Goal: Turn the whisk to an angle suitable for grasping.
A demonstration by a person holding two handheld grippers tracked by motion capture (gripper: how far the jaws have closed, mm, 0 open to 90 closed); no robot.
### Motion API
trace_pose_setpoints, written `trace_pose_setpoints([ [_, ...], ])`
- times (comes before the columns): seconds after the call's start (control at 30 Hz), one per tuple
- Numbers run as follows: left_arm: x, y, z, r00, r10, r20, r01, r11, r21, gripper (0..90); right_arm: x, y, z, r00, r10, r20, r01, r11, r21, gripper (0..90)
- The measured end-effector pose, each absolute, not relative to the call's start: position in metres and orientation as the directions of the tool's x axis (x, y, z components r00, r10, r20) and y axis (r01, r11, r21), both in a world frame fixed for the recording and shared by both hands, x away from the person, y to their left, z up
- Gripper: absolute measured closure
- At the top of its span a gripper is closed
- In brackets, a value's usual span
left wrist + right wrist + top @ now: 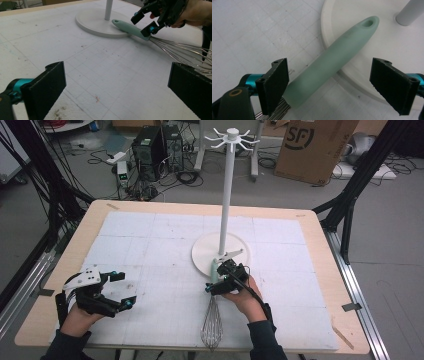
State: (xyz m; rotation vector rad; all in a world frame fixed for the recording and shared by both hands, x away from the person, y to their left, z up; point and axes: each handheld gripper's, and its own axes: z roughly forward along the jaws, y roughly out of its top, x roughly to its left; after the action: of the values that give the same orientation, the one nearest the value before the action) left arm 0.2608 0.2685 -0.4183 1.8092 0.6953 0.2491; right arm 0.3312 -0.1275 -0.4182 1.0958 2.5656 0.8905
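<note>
A whisk lies on the white mat, its wire head (212,325) toward the table's front edge. Its mint-green handle (214,269) rests with its tip on the rim of the white stand's round base (204,254). My right gripper (220,277) hovers over the handle, open. In the right gripper view the handle (332,60) runs diagonally between the two black jaws of this gripper (334,83), neither jaw touching it. My left gripper (125,289) sits open near the front left with nothing between its fingers. The left gripper view shows its jaws (117,87) wide apart, facing the whisk (130,28) and the right gripper (144,23).
The stand's tall white pole (226,195) rises from the base and carries a ring of hooks (231,137) at the top. A white gridded mat (150,245) covers the wooden table. Beyond the table are computers, cables and a cardboard box (315,145) on the floor.
</note>
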Motion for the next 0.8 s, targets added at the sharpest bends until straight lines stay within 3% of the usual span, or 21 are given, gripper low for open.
trace_pose_setpoints([
  [0.43,0.2607,0.2683,-0.4185,0.804,0.57,-0.169,0.335,-0.2,0.921,2.2,0.3354,-0.1234,-0.4229,-0.684,0.729,0.017,0.603,0.552,0.576,25.1],
  [0.67,0.261,0.2676,-0.419,0.805,0.569,-0.169,0.337,-0.204,0.919,2.2,0.3369,-0.1256,-0.42,-0.676,0.736,0.02,0.61,0.545,0.575,43.6],
  [0.8,0.261,0.2677,-0.419,0.805,0.569,-0.169,0.337,-0.204,0.919,2.2,0.3383,-0.1252,-0.4204,-0.691,0.722,0.029,0.608,0.559,0.564,49.8],
])
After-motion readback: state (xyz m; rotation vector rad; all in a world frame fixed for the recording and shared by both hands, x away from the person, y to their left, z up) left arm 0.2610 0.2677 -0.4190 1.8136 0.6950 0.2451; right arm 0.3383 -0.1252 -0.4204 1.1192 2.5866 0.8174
